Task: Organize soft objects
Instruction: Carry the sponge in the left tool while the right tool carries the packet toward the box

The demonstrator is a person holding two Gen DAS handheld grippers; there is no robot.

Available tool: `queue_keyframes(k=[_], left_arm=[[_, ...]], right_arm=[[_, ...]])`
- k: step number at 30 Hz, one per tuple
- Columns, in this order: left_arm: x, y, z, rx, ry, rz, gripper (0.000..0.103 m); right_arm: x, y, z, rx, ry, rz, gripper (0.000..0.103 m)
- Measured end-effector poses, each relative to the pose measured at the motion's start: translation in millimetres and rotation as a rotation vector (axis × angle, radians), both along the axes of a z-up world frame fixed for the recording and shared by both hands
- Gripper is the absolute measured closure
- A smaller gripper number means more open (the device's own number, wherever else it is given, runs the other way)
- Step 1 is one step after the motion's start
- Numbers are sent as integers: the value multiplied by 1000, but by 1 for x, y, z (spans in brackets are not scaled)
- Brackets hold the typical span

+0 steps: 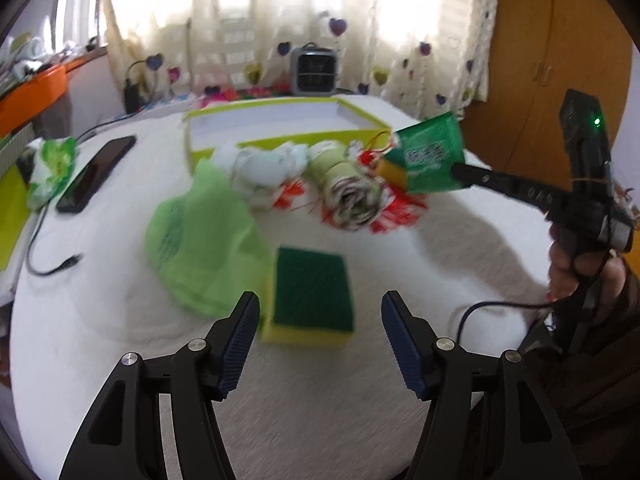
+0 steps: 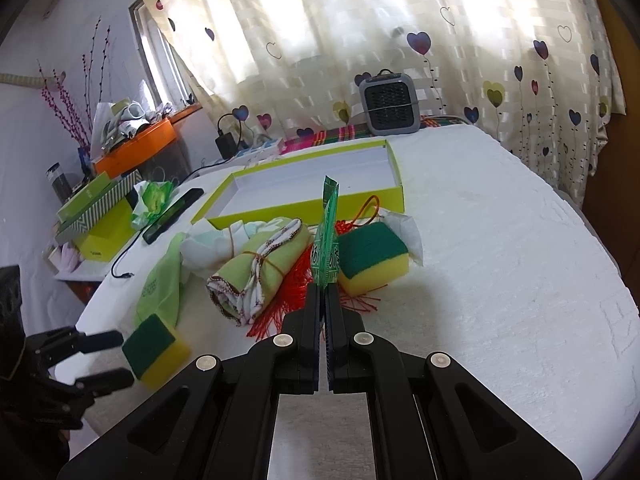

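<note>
Nearest the left wrist camera, the left gripper is seen spread wide, nothing pinched, with a green-topped yellow sponge sat on the white cover just ahead of the fingertips, slightly toward the left finger. Plenty of bare cover is left at 3 and 6 o'clock of that sponge, so room for moving isn't an issue there. At 10 o'clock of it a light green plastic bag is slumped, its edge almost touching the sponge.

Further out, the pile is reached: a rolled green cloth tied with a band, white crumpled cloth at its 10 o'clock, red tassel threads poking out underneath. In the right wrist view a second sponge is parked at 3 o'clock of the roll, nearly against it.

The right gripper is clamped flat on a green packet, which is held up edge-on above the pile, clear of the cover. A hand is wrapped round its handle at the right edge.

Behind the pile, at 12 o'clock, an open lime-edged box is laid out, inside white and bare. A phone and a cable are found near the cover's left edge. Farthest back, a small grey heater is stood against the heart curtain. The whole right side of the cover is left open.
</note>
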State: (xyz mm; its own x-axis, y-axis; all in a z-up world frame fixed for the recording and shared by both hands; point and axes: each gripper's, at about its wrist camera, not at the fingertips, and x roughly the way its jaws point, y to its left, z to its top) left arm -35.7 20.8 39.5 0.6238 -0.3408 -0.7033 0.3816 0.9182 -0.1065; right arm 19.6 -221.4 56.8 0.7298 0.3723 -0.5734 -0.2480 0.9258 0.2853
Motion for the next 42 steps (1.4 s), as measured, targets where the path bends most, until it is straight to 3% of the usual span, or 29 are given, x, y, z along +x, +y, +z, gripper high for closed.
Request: queue_keyframes(k=[11, 13, 16, 32, 42], left_arm=[[23, -19, -14, 77, 51, 34, 41], [25, -18, -15, 80, 55, 40, 52], [25, -19, -13, 84, 50, 38, 55], [41, -16, 25, -11, -13, 33, 56], [86, -12, 57, -39, -84, 57, 56]], right_arm=[[-2, -3, 2, 0, -8, -16, 101], [-1, -2, 1, 3, -5, -15, 101], [-1, -2, 1, 2, -4, -15, 101], [2, -7, 20, 0, -50, -21, 101], [27, -5, 47, -24, -101, 3, 101]])
